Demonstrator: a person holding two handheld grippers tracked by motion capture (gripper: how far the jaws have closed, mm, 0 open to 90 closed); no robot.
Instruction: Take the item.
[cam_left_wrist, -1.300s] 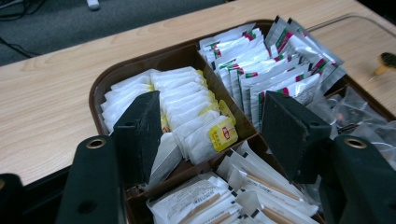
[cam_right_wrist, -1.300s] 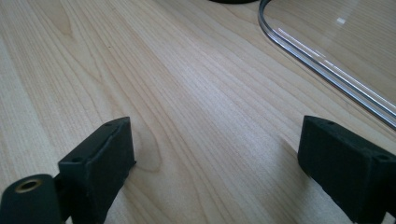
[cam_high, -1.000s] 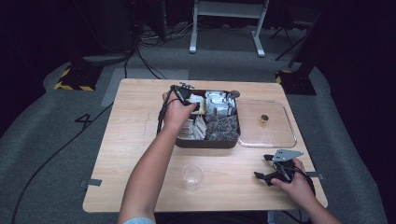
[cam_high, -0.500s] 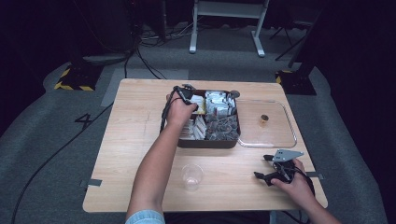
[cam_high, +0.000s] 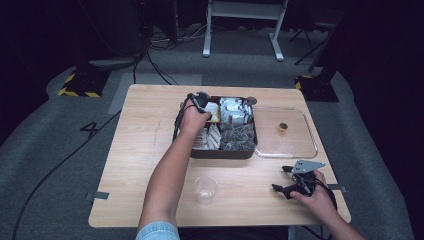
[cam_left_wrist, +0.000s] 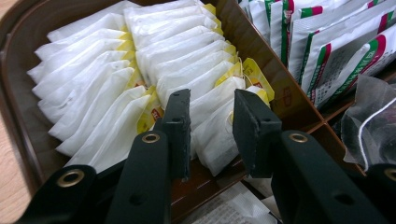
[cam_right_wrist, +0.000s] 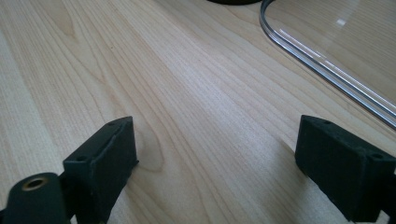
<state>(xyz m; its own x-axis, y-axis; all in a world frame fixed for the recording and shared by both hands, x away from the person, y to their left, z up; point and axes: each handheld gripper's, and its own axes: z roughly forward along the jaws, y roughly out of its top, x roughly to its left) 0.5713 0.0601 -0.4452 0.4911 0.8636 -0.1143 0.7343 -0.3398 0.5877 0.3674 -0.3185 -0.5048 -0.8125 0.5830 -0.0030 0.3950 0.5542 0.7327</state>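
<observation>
A dark brown compartment box stands mid-table. Its back-left compartment holds rows of white sachets with yellow tags. My left gripper is lowered into that compartment. In the left gripper view the left gripper is narrowly open, its jaws straddling the front white sachet without visibly squeezing it. My right gripper rests near the table's front right. It is wide open over bare wood with nothing between its fingers.
Red-and-green striped packets and grey mesh bags fill the neighbouring compartments. A clear lid with a small brown knob lies right of the box. A clear plastic cup stands near the front edge, beside the left forearm.
The left gripper has shifted slightly right and lower over the box's back-left compartment. The right gripper has stayed where it was.
</observation>
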